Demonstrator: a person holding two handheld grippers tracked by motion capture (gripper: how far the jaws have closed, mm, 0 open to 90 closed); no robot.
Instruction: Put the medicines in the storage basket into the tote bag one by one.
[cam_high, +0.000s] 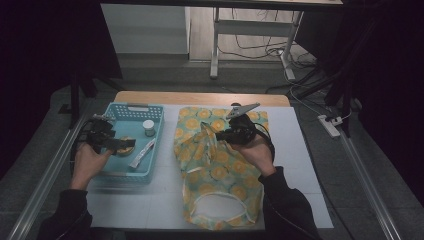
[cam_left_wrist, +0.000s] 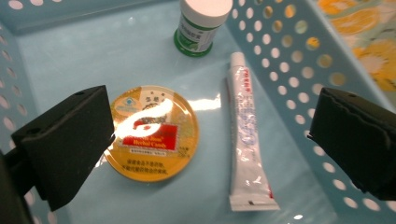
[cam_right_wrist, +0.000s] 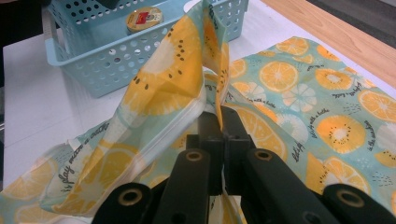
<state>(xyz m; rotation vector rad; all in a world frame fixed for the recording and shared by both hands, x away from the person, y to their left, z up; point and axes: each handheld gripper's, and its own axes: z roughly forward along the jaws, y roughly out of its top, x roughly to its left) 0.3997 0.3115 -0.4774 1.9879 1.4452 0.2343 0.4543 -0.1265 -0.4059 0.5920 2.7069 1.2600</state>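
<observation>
— Three items lie in the blue basket (cam_high: 111, 112): a round gold tin (cam_left_wrist: 152, 132), a white tube (cam_left_wrist: 246, 135) and a small green bottle (cam_left_wrist: 201, 24). None is packed, I judge.
— And the fruit-print bag (cam_high: 220, 170)?
— Just beside the basket, long axis running away from the person. The right gripper (cam_high: 226, 134) is pressed together on its edge, lifting a fold.
— The left gripper (cam_high: 127, 145)?
— Spread wide over the tin and tube, gripping nothing. The tube's cap points toward the bottle.
</observation>
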